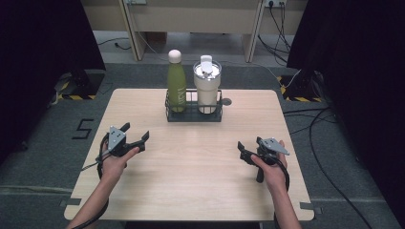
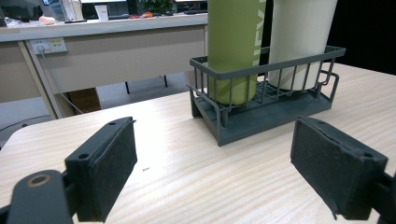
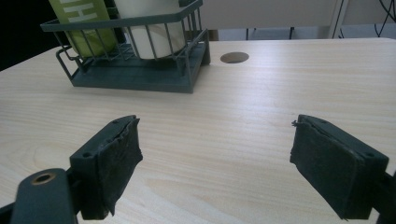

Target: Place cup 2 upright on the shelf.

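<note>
Left gripper near-left, jaws spread, empty; right gripper near-right, likewise. Green bottle, white tumbler in far wire rack. Advice: approach bottle level, centre pads on body.

In the left gripper view the green bottle is cut off by the top edge, cap out of frame; its lettering is only part readable. The white tumbler beside it loses its lid the same way, and the wire basket hides both bases behind its bars. In the right gripper view bottle and tumbler show lower parts only, tops cut by the frame. In the high view the person's forearms run off the bottom edge, and the bottle's print is too small to read.
</note>
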Action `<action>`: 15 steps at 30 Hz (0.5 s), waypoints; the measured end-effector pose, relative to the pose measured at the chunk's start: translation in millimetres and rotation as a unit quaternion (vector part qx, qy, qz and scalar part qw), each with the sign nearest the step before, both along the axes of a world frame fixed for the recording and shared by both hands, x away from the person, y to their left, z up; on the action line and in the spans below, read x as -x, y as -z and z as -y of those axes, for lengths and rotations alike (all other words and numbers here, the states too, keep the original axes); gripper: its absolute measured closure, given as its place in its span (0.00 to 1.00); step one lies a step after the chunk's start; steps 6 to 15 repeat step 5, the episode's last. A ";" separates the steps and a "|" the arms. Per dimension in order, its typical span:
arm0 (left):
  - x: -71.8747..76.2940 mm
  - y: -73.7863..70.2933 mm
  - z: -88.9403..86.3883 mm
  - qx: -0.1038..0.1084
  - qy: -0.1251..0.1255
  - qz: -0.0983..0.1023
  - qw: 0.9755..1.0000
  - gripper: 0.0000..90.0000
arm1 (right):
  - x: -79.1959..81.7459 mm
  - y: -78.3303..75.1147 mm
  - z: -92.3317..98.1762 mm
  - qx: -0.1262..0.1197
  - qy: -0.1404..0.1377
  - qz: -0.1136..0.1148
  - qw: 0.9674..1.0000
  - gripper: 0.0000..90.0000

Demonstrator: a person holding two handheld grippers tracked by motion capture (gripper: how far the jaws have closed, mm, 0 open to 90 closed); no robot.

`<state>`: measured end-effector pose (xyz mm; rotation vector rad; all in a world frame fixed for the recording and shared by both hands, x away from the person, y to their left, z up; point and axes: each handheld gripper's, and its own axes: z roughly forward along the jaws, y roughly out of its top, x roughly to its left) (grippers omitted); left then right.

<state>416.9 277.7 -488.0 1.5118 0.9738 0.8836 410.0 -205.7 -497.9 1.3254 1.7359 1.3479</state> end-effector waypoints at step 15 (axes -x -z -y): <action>2.9 0.9 -0.7 0.004 0.001 -0.001 1.000 0.15 | 0.3 -2.2 -0.5 -0.006 -0.004 0.004 1.000 0.17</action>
